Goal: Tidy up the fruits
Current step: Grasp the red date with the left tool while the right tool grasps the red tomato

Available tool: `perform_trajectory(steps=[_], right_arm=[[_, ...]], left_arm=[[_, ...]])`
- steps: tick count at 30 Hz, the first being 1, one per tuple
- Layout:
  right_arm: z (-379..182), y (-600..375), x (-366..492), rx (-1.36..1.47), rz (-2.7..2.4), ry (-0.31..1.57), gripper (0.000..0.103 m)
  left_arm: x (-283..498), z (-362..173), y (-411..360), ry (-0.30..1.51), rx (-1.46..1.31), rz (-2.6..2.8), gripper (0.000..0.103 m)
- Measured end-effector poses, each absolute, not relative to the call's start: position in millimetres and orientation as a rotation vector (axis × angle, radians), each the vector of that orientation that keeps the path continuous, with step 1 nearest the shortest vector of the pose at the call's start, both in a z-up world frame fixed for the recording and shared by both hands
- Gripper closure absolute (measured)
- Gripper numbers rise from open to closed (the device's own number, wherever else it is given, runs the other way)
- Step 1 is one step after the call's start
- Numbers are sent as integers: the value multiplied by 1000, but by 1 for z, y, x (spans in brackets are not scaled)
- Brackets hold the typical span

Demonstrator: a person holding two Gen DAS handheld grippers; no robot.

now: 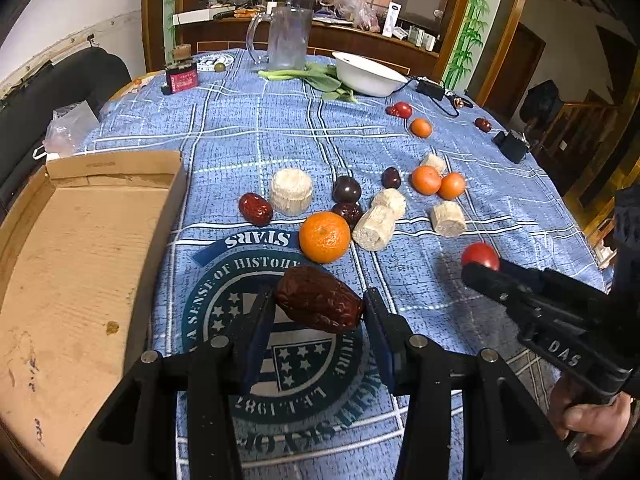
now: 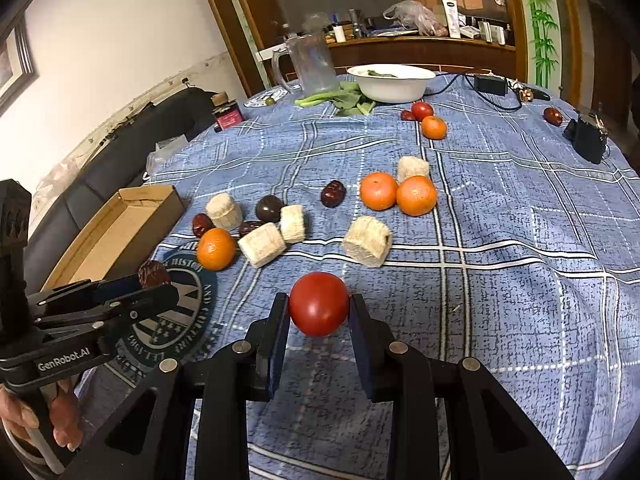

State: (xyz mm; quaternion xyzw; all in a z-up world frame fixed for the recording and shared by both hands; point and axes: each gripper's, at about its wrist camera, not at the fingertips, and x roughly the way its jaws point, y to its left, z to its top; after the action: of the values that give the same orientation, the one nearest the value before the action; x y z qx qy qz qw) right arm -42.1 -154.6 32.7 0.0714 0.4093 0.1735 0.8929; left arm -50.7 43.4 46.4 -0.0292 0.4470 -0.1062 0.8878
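While tilted downward, both tools (image 1: 319,312) (image 2: 319,312) grip fruit.

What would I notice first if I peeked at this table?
Two black grippers, each pinching a fruit above the blue cloth: the left gripper holds a wrinkly red date, the right gripper a shiny red tomato. Behind them lie bright oranges, and an open cardboard box waits at the left.
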Motion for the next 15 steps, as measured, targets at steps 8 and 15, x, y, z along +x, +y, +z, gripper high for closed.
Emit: perform_trajectory(steps=[8,15], right_arm=[[39,-137,-47,133,391,841,71],[47,-115,-47,107,426,830,71]], left_arm=[[-62,65,52,900,-43,-191,59],[-66,74,73,893,-53,-142,59]])
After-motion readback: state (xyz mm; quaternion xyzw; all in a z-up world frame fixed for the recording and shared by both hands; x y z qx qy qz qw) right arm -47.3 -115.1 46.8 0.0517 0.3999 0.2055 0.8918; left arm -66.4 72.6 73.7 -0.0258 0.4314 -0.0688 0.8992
